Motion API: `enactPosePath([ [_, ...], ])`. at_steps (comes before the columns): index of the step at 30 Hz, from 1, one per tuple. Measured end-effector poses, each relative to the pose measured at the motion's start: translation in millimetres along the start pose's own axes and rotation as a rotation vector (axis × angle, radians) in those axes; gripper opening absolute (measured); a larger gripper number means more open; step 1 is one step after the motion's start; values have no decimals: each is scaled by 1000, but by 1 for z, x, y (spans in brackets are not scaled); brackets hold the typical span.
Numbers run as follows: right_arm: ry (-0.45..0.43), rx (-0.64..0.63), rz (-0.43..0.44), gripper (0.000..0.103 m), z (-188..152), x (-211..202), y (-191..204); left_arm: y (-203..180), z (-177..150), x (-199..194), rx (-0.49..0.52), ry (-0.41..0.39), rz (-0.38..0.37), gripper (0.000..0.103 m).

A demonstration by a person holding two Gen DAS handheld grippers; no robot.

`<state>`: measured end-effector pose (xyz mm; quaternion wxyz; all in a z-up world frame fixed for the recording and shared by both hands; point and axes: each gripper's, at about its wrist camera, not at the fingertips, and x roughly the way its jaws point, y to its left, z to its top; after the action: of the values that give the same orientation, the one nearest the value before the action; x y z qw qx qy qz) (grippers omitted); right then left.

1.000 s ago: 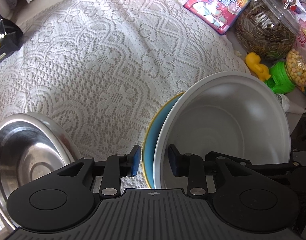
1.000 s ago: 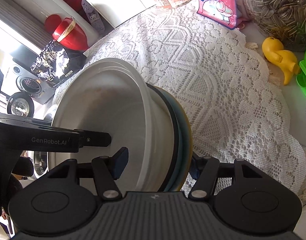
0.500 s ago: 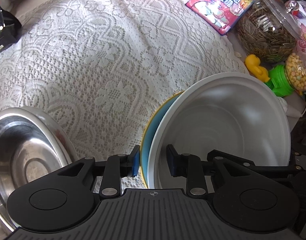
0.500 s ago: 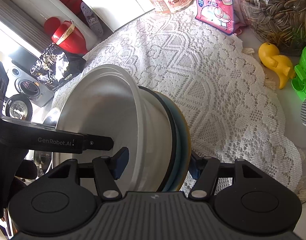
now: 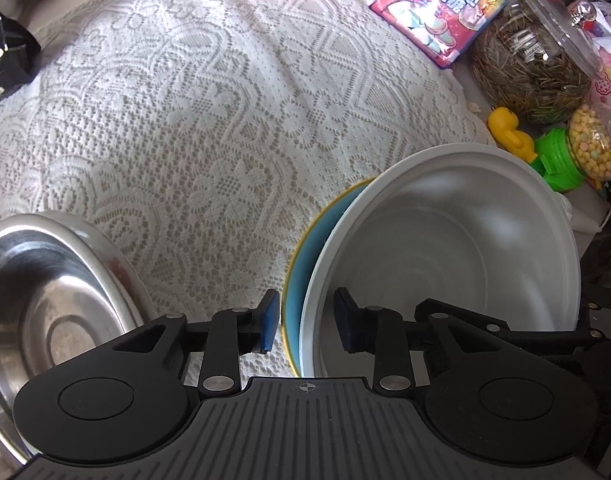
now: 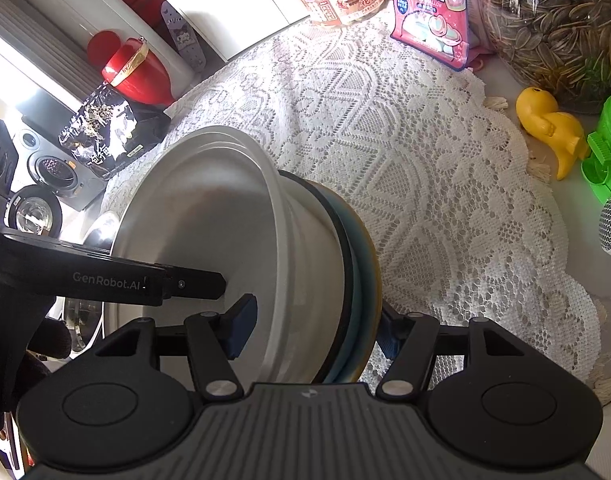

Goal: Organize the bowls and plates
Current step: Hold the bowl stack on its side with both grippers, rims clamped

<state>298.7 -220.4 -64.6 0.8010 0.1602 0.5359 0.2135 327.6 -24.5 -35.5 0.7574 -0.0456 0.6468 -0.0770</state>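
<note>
White bowl [image 5: 445, 248] w/ blue plate [image 5: 297, 280] nested behind is pinched, tilted, by left claw [image 5: 305, 322] & right claw [image 6: 313, 328]. Steel bowl [image 5: 45, 300], left of left claw, is yet to be stacked.

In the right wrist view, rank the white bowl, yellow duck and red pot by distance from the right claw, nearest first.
1. White bowl, gripped together with the blue plate between the fingers of the right claw.
2. Yellow duck, off to the right, beside the lace cloth.
3. Red pot, far back left.
</note>
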Motion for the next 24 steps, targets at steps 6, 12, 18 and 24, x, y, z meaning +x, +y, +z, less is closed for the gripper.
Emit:
enactPosePath([
  [6,7,-1,-6,62,-2,-2,-3,-4,-2,8,0,30,-64,57],
  [12,-32,-21,-40,60,-3,-9,-3,-1,1,22,-42,34,-117,72],
  [18,3,-11,-15,56,-2,-4,-5,-7,3,28,-17,56,-107,76],
  [24,8,-9,-8,56,-2,-2,-5,-1,7,32,-30,103,-127,75],
])
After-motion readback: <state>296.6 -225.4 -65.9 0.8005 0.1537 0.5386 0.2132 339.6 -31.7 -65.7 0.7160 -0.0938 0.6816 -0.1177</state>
